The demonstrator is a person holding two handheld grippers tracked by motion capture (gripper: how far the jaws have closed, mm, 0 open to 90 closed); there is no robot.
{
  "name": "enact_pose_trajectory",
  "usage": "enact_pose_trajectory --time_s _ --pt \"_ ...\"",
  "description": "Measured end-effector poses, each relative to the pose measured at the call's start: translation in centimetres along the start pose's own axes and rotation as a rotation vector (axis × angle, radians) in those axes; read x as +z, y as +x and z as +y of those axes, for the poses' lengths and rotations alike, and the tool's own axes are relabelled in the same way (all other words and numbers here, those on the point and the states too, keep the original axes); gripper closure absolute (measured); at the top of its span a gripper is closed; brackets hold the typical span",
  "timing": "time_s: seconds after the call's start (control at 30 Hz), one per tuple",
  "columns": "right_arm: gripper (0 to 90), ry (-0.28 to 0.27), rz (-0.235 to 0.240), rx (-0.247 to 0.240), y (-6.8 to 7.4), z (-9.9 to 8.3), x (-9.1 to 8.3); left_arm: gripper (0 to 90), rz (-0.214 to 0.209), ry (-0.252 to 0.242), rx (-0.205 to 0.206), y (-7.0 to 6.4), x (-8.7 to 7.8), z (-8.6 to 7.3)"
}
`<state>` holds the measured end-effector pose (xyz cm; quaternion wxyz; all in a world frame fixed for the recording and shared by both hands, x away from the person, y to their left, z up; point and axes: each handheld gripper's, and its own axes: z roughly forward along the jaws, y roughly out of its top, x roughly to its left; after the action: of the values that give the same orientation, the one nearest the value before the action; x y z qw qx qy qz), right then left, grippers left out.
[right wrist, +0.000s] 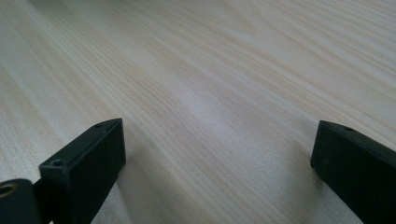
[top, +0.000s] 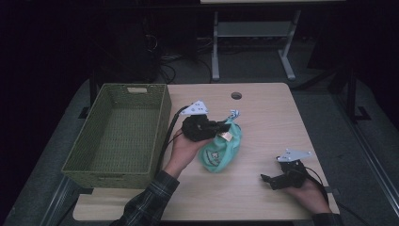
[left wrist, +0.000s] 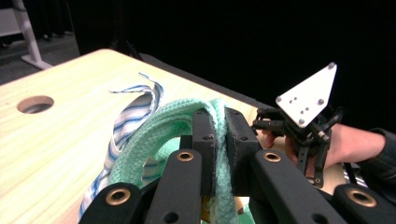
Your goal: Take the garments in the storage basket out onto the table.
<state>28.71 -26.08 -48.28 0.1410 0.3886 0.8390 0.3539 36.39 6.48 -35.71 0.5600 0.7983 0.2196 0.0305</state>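
A mint-green knitted garment (top: 221, 149) lies at the middle of the wooden table (top: 263, 108), with a blue-and-white striped strip (top: 234, 113) at its far end. My left gripper (top: 225, 124) is shut on the green knit band (left wrist: 189, 116), which the left gripper view shows pinched between the two black jaws. The striped strip (left wrist: 132, 108) curls up to the left of the band there. My right gripper (top: 264, 179) rests low near the table's front right, jaws wide apart over bare wood (right wrist: 210, 93). It also appears far off as the right gripper (left wrist: 306, 126) in a hand.
A green woven basket (top: 120, 134) stands empty on the table's left side. A round cable hole (top: 236, 96) sits near the far edge. Beyond the table are dark floor, cables and another table's legs (top: 215, 44).
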Motion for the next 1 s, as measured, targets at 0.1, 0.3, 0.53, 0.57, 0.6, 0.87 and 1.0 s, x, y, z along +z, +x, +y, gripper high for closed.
enact_pose_trajectory --time_s 0.1,0.3,0.53,0.57,0.6,0.87,1.0 --pt "2.9 0.0 0.0 -0.001 0.0 0.0 0.0 83.9 -0.002 0.025 -0.005 0.1 0.9 -0.7" --pt "2.9 0.001 0.0 -0.001 0.0 0.0 0.0 83.6 0.018 0.098 0.001 0.7 2.4 -2.2" --pt "2.9 0.0 0.0 -0.002 0.0 0.0 0.0 83.4 0.058 0.173 0.01 1.4 3.4 -3.8" --pt "2.9 0.0 0.0 -0.002 0.0 0.0 0.0 83.3 0.063 0.184 0.008 1.5 3.7 -4.1" --pt "2.9 0.0 0.0 -0.002 0.0 0.0 0.0 83.1 0.069 0.201 0.014 1.6 3.8 -4.4" --pt "2.9 0.0 0.0 -0.002 0.0 0.0 0.0 82.7 0.076 0.296 0.016 2.0 5.4 -6.5" --pt "2.9 0.0 0.0 -0.002 0.0 0.0 0.0 82.4 0.081 0.321 0.007 2.1 6.1 -7.4"
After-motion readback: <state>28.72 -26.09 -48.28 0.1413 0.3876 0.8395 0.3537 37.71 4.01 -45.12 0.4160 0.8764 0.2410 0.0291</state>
